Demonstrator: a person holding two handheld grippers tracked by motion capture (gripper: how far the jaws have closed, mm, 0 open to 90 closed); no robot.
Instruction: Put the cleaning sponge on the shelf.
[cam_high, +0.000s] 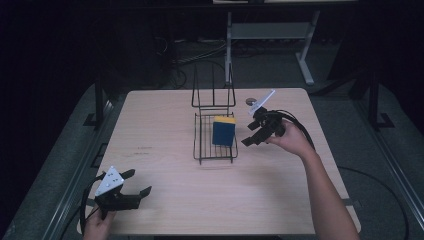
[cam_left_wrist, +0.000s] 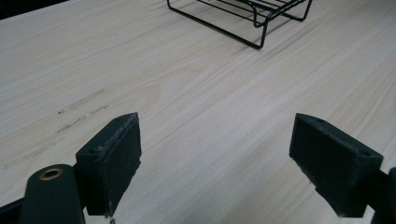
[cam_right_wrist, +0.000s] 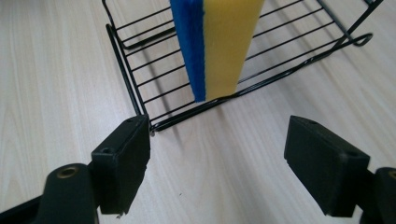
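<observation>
Right gripper (cam_high: 252, 134): jaws spread wide, empty, just beside the black wire rack (cam_high: 200, 145), touching nothing. Sponge (cam_high: 223, 131), blue and yellow, stands on edge inside rack; its yellow side (cam_right_wrist: 229, 42) is plain in the right gripper view. Left gripper (cam_high: 135, 186): spread, empty, near table (cam_high: 165, 115) corner. Small round object (cam_high: 250, 101) behind rack.

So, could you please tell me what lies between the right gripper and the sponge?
Only the black wire rack's edge and bare table, per the right gripper view; the sponge stands inside.
</observation>
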